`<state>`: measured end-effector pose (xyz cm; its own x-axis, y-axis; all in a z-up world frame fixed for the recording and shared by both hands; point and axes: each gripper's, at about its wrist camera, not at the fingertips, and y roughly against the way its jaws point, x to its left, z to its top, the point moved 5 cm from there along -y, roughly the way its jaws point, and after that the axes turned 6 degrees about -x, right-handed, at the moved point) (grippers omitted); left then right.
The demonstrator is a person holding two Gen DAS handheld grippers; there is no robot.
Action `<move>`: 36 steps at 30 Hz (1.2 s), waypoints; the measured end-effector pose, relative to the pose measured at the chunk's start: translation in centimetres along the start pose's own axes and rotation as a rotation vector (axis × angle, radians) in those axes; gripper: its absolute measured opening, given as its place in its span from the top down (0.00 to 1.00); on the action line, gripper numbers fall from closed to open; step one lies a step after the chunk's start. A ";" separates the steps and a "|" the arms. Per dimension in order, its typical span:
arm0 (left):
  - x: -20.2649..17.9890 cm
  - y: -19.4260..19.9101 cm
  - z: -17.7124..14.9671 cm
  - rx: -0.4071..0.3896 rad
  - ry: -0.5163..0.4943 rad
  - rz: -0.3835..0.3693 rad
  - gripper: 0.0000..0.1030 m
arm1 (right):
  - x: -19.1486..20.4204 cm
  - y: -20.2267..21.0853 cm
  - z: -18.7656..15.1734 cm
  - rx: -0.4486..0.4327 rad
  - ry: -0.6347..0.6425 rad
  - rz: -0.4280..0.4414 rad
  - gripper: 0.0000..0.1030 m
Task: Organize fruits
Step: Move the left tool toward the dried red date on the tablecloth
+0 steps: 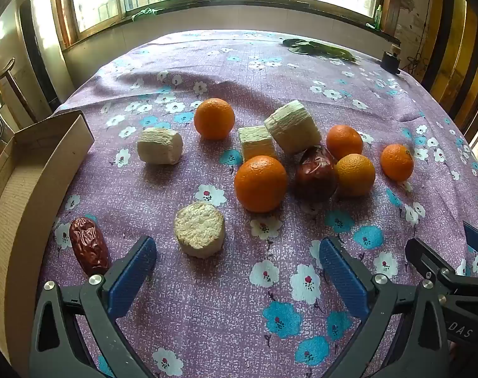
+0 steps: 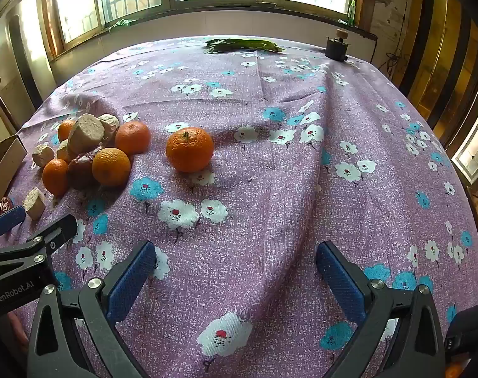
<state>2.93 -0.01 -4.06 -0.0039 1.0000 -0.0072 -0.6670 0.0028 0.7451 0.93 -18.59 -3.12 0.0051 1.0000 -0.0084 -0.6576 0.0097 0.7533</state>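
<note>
Left gripper spread wide above the purple floral tablecloth, blue pads apart, nothing between them. Just ahead, a pale round chunk standing on its flat end; to its left, a wrinkled red date lying close beside the cardboard box at the cloth's left edge. Farther out, a loose cluster: a near orange, a far orange, a pale cylinder on its side, a pale block touching a larger tilted pale chunk, a dark red fruit wedged between the near orange and a yellowish orange, another orange behind those, and a small orange a little apart on the right. Right gripper likewise spread wide, empty, over a bare and wrinkled stretch of cloth. Straight ahead in the right wrist view, a lone orange with stem up, apart from the heap of oranges and pale chunks at far left. At the far edge of the table, green leaves and a small dark object with a cork-coloured top. Beyond, a windowsill under bright windows.
</note>
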 end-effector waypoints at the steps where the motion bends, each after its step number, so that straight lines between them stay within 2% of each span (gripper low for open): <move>1: 0.0 0.0 0.0 0.000 -0.001 0.001 0.00 | 0.0 0.0 0.0 0.000 -0.001 0.001 0.00; 12: 0.1 0.0 0.0 0.014 -0.001 0.000 0.00 | -0.1 0.0 0.2 -0.001 -0.003 0.003 0.00; 16: -0.3 -0.3 0.2 0.045 -0.055 -0.039 0.00 | 0.1 0.0 0.0 0.001 0.014 0.018 0.00; 26: 0.1 4.0 0.2 -0.051 -0.096 -0.063 0.00 | 0.6 2.1 0.2 -0.030 0.006 0.086 0.00; 36: 3.0 5.7 -0.4 -0.061 -0.039 -0.069 0.00 | 2.9 4.4 0.7 -0.079 0.039 0.146 0.00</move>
<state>-1.16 2.96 -0.09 0.0719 0.9969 -0.0305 -0.7085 0.0726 0.7020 -1.45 -15.62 0.67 -0.1230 0.9899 0.0705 -0.7067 -0.1372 0.6941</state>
